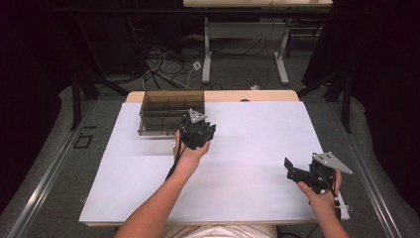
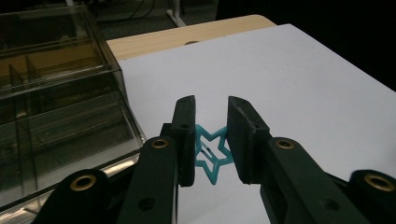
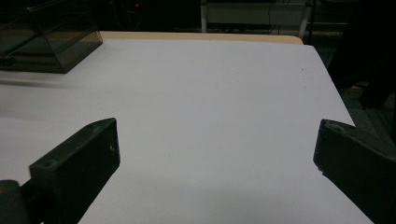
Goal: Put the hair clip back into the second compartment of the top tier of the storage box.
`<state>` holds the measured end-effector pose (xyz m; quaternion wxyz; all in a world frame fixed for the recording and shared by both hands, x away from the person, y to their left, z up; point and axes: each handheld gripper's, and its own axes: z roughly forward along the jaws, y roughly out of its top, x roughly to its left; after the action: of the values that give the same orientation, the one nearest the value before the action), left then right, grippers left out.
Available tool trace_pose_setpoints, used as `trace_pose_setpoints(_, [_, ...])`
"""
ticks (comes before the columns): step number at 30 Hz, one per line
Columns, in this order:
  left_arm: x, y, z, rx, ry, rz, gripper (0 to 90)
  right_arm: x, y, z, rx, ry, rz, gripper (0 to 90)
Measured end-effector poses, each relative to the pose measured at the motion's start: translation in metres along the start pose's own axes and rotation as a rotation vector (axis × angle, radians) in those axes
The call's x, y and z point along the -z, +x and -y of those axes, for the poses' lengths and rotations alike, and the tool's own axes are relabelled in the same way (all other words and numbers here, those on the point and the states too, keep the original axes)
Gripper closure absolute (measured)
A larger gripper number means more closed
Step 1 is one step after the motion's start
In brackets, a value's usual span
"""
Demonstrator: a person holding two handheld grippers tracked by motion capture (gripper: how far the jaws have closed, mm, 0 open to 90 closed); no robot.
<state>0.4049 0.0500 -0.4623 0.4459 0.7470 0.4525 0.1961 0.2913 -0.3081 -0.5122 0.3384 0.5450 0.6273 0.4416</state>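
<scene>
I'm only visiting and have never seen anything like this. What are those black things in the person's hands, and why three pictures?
They are hand-held grippers, each with two black jaws. One picture looks down from above the white table. The other two come from cameras riding on each gripper. The left gripper has its jaws closed on a small teal star, beside a clear brown divided box. The right gripper has its jaws wide apart, with nothing between them, above bare table.
</scene>
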Motion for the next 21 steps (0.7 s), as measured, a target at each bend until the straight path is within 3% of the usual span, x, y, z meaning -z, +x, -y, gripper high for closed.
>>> trace_pose_setpoints(21, [0.011, 0.034, -0.002, 0.052, -0.011, -0.074, 73.3, 0.000, 0.000, 0.000, 0.005, 0.002, 0.001, 0.1])
